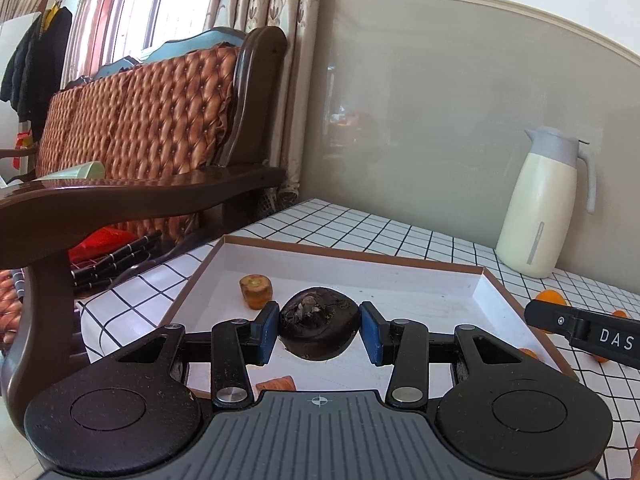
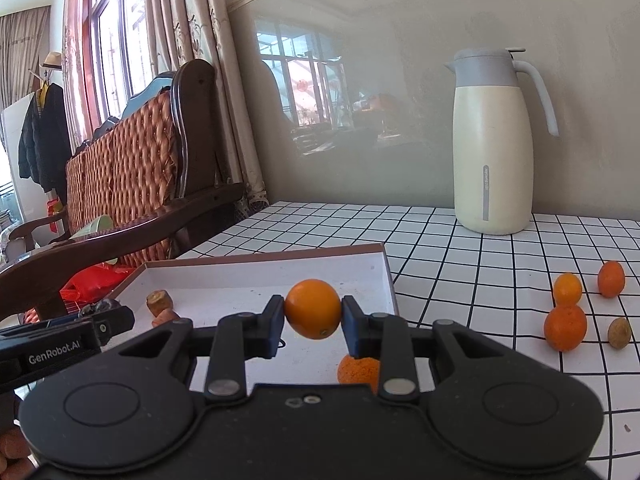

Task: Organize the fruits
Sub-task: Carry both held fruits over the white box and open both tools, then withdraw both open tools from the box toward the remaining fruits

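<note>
My left gripper (image 1: 319,330) is shut on a dark brown mangosteen (image 1: 320,326) and holds it above the white tray (image 1: 420,284). My right gripper (image 2: 313,322) is shut on a smooth orange (image 2: 313,309) over the tray's right part (image 2: 280,270). In the tray lie a brown fruit chunk (image 1: 256,290), also in the right wrist view (image 2: 160,301), an orange-brown piece (image 1: 276,383) and a rough orange (image 2: 358,370). Three oranges (image 2: 565,327) (image 2: 567,288) (image 2: 611,278) and a tan nut-like fruit (image 2: 619,333) lie on the checked tablecloth to the right.
A cream thermos jug (image 2: 494,144) stands at the back of the table by the wall. A wooden sofa with a tufted brown back (image 1: 132,120) is left of the table. The checked tablecloth (image 2: 460,248) covers the table.
</note>
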A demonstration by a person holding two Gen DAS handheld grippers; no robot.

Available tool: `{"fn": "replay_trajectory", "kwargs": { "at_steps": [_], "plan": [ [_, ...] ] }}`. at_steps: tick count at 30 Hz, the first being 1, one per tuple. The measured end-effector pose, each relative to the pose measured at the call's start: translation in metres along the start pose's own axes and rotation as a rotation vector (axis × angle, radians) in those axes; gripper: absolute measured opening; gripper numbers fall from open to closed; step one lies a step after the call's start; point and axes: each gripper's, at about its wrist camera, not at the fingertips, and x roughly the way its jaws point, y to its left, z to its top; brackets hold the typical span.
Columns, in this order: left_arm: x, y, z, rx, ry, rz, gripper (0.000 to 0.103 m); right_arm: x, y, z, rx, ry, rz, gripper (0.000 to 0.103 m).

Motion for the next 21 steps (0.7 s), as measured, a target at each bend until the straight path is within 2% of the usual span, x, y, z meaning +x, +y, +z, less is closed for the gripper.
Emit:
{"fn": "replay_trajectory", "kwargs": {
  "at_steps": [12, 15, 16, 17, 18, 21],
  "plan": [
    [0.021, 0.016, 0.001, -0.026, 0.036, 0.072, 0.044, 0.022, 0.004, 0.0, -0.015, 0.038, -0.018, 0.024],
    [0.025, 0.017, -0.001, -0.021, 0.049, 0.085, 0.044, 0.028, 0.006, 0.0, -0.019, 0.049, -0.029, 0.032],
    [0.025, 0.018, -0.001, -0.028, 0.05, 0.091, 0.057, 0.028, 0.006, -0.001, -0.018, 0.047, -0.038, 0.037],
    [0.023, 0.019, 0.001, -0.04, 0.04, 0.093, 0.075, 0.026, 0.005, -0.001, -0.011, 0.03, -0.045, 0.055],
    [0.018, 0.021, 0.002, -0.054, 0.012, 0.103, 0.103, 0.021, 0.004, 0.0, 0.002, 0.003, -0.053, 0.073],
    [0.0, 0.014, 0.008, 0.001, -0.099, 0.113, 0.103, 0.002, -0.003, 0.006, 0.042, -0.11, -0.068, 0.091]
  ]
}}
